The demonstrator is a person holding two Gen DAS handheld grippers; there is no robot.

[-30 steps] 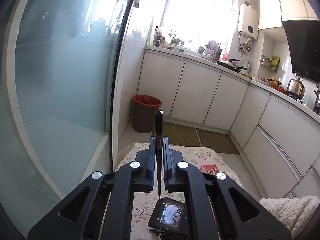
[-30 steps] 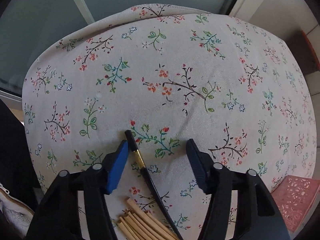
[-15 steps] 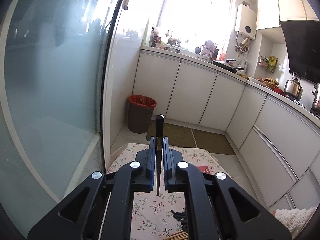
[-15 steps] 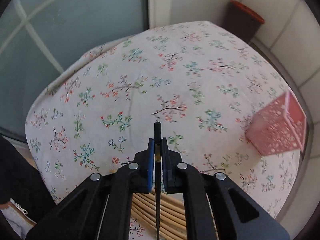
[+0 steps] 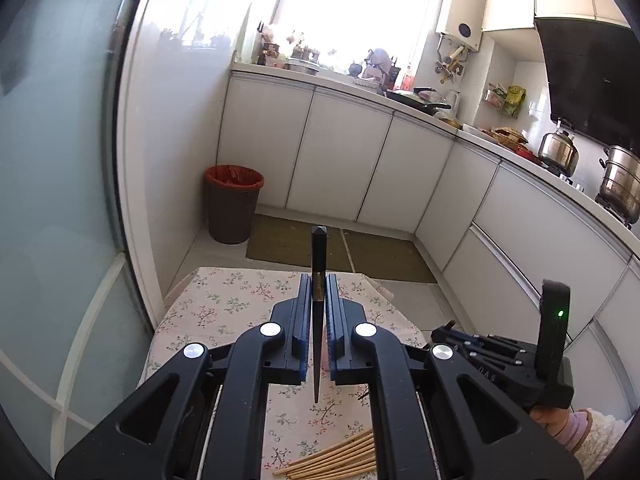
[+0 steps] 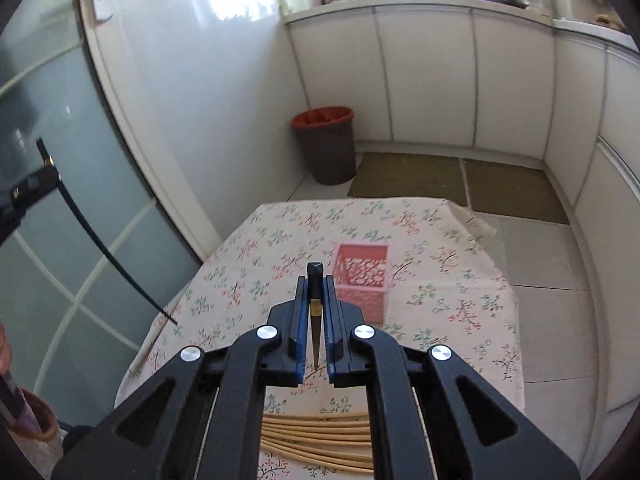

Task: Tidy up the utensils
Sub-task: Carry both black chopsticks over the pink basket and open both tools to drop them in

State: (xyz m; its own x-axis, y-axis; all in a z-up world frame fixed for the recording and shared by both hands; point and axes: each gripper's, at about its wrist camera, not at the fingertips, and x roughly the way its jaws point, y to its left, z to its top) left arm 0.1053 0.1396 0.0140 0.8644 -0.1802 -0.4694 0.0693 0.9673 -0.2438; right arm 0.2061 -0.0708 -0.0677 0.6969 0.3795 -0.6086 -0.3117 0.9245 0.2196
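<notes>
My left gripper [image 5: 319, 292] is shut on a black chopstick [image 5: 319, 252], held up over the floral-cloth table [image 5: 224, 312]. The same chopstick [image 6: 96, 240] shows at the left of the right wrist view, hanging from the left gripper's tip. My right gripper [image 6: 315, 292] is shut on a second black chopstick [image 6: 314, 276] with a gold band, raised above the table [image 6: 460, 280]. A pink perforated basket [image 6: 362, 276] stands on the cloth just beyond the right gripper's tips. Several wooden chopsticks [image 6: 320, 440] lie bundled on the cloth under the right gripper, and appear too as wooden chopsticks [image 5: 336, 458] below the left.
A brown bin with a red liner [image 6: 326, 144] stands on the floor beyond the table, by the white cabinets [image 6: 424, 76]. A frosted glass door [image 6: 60, 184] runs along the left. Mats [image 6: 456, 180] cover the floor. The right gripper's body [image 5: 508, 364] shows at right.
The right gripper closed on the black chopstick lying on the cloth, lifted it and rolled level, now facing the basket. The left gripper shifted across with its chopstick still held.
</notes>
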